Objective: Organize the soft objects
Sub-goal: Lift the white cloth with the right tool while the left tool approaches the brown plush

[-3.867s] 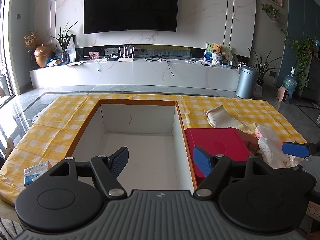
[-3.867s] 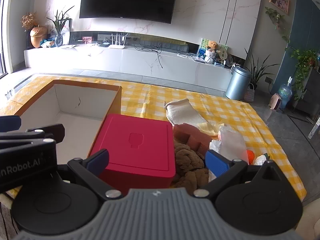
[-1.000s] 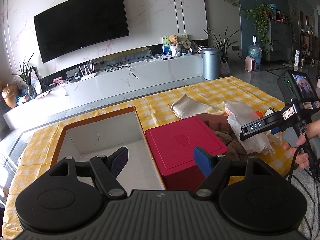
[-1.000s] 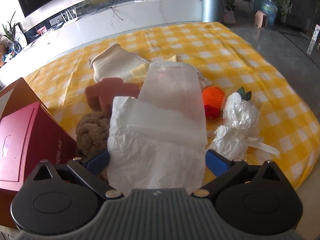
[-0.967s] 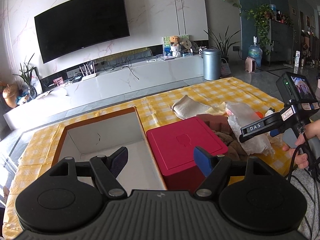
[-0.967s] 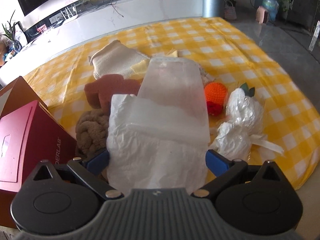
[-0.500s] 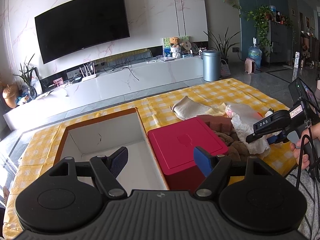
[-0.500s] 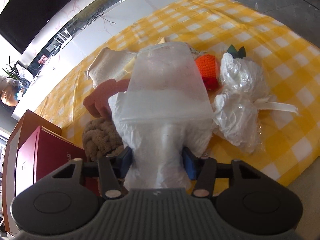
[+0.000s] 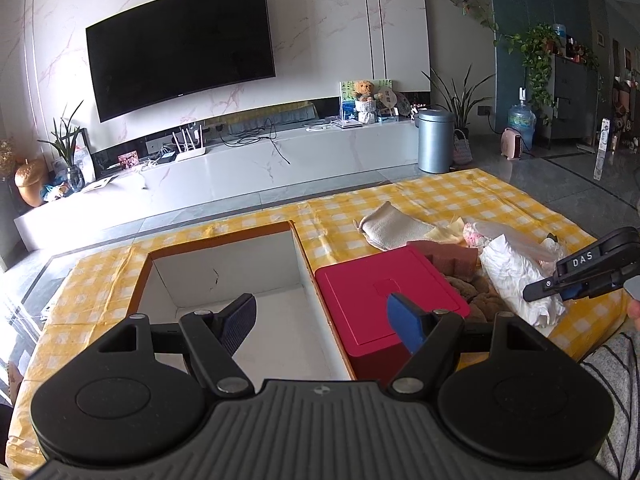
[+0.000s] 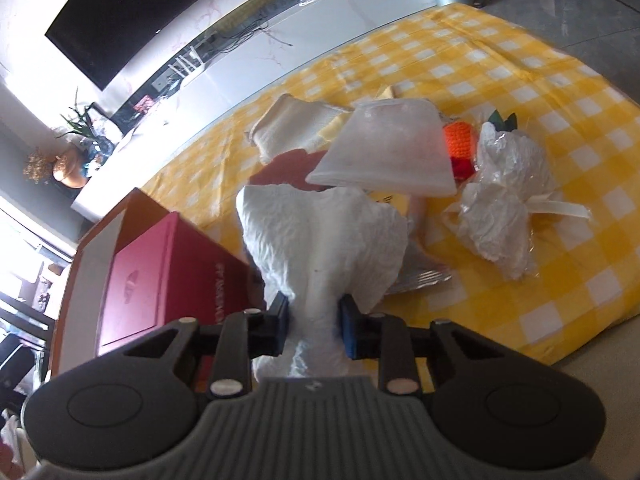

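Observation:
My right gripper [image 10: 314,326] is shut on a white crumpled soft pack [image 10: 324,232] and holds it lifted above the pile; it also shows in the left wrist view [image 9: 516,276]. Behind it lie a cream cloth [image 10: 296,128], a clear-wrapped white bundle [image 10: 500,200], an orange knitted toy [image 10: 458,142] and a pink sponge [image 10: 288,170]. My left gripper [image 9: 322,318] is open and empty, above the edge between the open white-lined box [image 9: 224,268] and the red box [image 9: 380,292].
A yellow checked cloth [image 9: 460,200] covers the table. The red box [image 10: 160,264] stands right of the open box. A brown knitted thing [image 9: 478,294] lies beside the red box. The table edge drops off at the right [image 10: 592,320].
My right gripper has closed on the white soft pack and lifted it, tilting left. The left gripper has stayed open and shifted slightly.

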Demonstrator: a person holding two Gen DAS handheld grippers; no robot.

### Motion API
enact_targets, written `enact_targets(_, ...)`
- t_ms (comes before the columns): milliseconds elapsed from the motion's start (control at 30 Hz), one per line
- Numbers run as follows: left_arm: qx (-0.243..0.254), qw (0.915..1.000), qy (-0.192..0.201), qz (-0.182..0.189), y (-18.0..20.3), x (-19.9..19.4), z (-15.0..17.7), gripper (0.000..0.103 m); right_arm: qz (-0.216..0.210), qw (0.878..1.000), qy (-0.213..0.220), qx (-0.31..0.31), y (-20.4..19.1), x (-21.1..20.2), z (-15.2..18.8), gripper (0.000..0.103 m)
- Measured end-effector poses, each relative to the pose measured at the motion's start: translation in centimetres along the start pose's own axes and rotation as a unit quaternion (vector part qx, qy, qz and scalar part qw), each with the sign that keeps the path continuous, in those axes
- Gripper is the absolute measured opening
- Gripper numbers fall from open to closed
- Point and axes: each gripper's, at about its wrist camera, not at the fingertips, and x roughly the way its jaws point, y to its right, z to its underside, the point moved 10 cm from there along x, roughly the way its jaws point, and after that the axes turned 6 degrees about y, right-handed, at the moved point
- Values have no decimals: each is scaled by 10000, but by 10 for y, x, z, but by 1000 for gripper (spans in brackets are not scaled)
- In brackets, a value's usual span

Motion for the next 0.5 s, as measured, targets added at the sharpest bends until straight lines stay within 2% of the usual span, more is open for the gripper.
enact_targets(100, -37, 10000, 8, -13, -2, -2, -2, 88, -673, 9973, -104, 266, -17, -17, 6, 26)
enact_targets(233, -53, 10000, 46, -9, -3, -4, -5, 88, -1565, 9843, -229, 789, -41, -39, 8, 26)
enact_targets(433, -148, 9997, 176, -40, -11, -12, -12, 88, -2312, 9695, -191, 788, -84, -68, 5, 27)
enact_targets(500, -223, 9995, 228, -68, -18, -14, -15, 88, -2377, 9691, -154, 640, -95, -73, 4, 27)
